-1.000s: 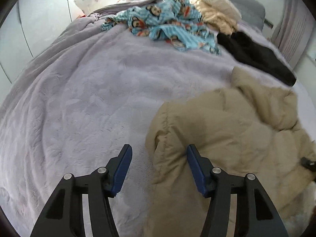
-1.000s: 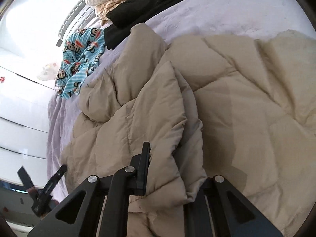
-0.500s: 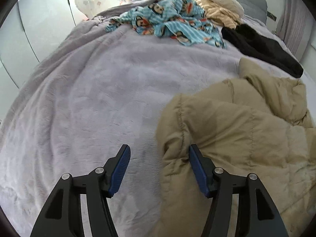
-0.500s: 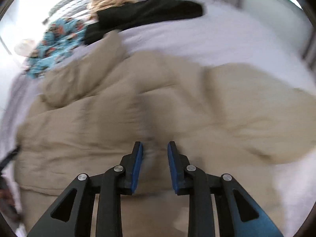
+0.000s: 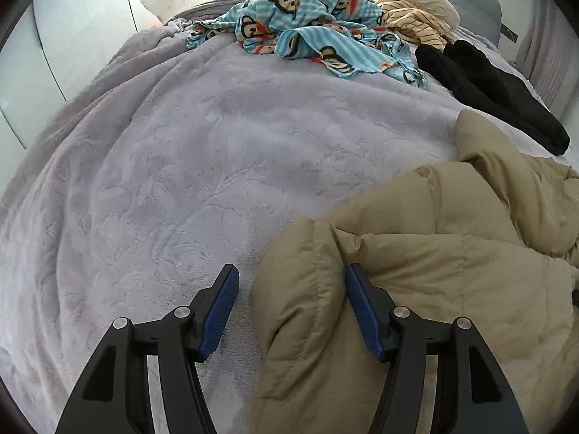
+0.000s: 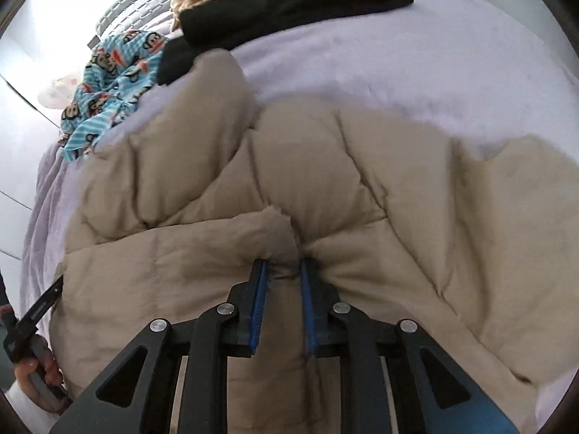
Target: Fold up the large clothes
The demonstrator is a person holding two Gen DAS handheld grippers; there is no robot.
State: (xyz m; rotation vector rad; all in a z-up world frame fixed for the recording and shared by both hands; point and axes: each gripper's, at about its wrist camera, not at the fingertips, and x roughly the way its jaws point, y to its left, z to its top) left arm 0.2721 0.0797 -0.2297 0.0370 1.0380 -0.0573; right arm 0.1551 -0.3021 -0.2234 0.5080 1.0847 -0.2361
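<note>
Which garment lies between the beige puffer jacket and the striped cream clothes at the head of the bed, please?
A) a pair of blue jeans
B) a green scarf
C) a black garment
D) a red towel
C: the black garment stretches between the beige puffer jacket and the striped cream clothes.

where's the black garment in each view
Left wrist: black garment at upper right, beyond the tan coat.
Right wrist: black garment along the top centre, beyond the coat.
Shared landmark: blue monkey-print cloth lying beside it.
</note>
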